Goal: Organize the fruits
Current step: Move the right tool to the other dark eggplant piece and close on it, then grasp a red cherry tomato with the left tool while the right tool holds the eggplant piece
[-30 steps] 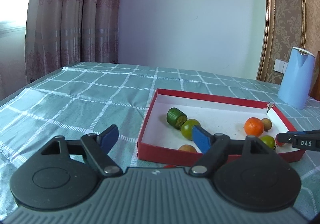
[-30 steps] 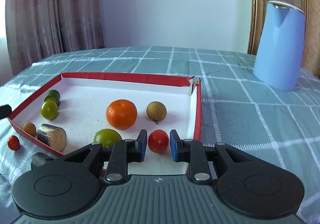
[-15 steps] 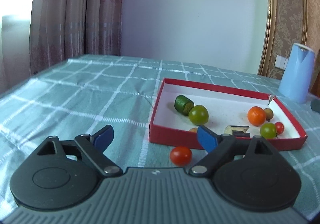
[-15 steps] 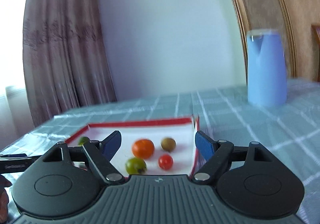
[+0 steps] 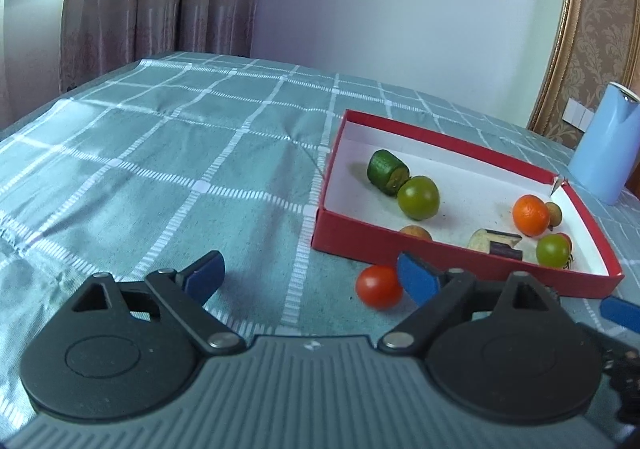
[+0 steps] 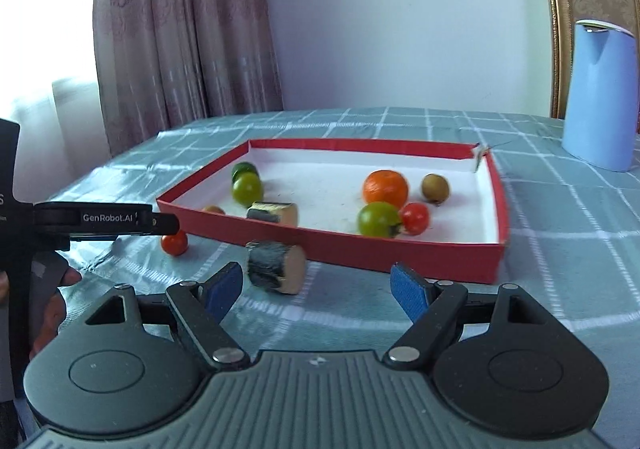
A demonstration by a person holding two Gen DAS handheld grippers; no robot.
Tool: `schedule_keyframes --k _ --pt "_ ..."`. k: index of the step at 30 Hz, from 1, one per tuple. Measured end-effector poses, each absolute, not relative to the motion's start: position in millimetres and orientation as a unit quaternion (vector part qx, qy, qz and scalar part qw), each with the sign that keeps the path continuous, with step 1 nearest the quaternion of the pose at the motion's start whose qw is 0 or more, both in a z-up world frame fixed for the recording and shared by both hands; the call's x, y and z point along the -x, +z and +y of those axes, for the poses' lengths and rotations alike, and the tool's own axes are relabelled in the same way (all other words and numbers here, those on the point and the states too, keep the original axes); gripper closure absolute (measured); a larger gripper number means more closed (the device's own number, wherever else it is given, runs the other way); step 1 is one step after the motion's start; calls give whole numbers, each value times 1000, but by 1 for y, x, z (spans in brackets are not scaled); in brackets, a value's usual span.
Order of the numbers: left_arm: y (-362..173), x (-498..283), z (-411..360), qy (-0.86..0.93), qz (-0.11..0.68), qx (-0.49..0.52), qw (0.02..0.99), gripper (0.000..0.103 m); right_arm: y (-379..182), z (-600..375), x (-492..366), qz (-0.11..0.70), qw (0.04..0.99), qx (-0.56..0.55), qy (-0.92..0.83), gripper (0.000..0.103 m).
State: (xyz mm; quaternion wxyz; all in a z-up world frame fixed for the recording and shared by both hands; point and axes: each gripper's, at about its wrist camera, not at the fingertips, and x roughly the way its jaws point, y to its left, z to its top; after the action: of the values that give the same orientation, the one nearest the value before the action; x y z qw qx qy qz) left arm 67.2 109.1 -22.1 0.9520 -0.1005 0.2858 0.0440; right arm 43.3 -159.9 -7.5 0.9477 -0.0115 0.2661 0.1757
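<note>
So we've got both grippers spread wide and empty: left gripper [image 5: 308, 275] just beside the small red cherry tomato [image 5: 379, 286] on the checked teal tablecloth [image 5: 160, 169], right gripper [image 6: 318, 287] near the dark-skinned cut eggplant chunk [image 6: 276, 267], both outside the shallow red cardboard box [image 6: 400, 249].

Bright window [image 6: 48, 49] daylight, fisheye-warped edges

The left gripper [image 5: 308, 273] points forward and downward over the tabletop [image 5: 160, 169], its jaws spread wide with nothing pressed between the blue pads [image 5: 204, 275]. The right gripper [image 6: 318, 287] tilts down likewise, jaws wide apart and empty. In the right wrist view, the left gripper reaches in level from the left edge, and the person's hand [image 6: 52, 301] grips its handle.
</note>
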Motion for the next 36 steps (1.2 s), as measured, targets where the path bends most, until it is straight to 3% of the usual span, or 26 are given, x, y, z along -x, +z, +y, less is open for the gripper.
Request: schedule_keyframes --k 11,12,14,15,19,27,36 --pt "-22 -68 108 44 288 99 951 7 -17 -120 -60 287 944 72 147 22" --pt "-22 -68 108 44 288 100 951 7 -17 -120 -60 285 945 71 145 27" --pt "-22 -68 108 44 289 101 951 7 -18 -120 -63 290 944 73 140 56" --pt "-22 -68 108 45 288 101 951 7 -19 -120 -64 294 942 74 145 62" --pt "-22 -67 109 45 287 102 951 7 -18 -120 -59 289 940 95 150 70" --pt "-20 -63 100 14 280 81 956 4 -10 -162 -31 240 955 135 113 70" --pt "-22 -69 76 -1 294 15 956 4 -10 -214 -54 271 955 46 113 70"
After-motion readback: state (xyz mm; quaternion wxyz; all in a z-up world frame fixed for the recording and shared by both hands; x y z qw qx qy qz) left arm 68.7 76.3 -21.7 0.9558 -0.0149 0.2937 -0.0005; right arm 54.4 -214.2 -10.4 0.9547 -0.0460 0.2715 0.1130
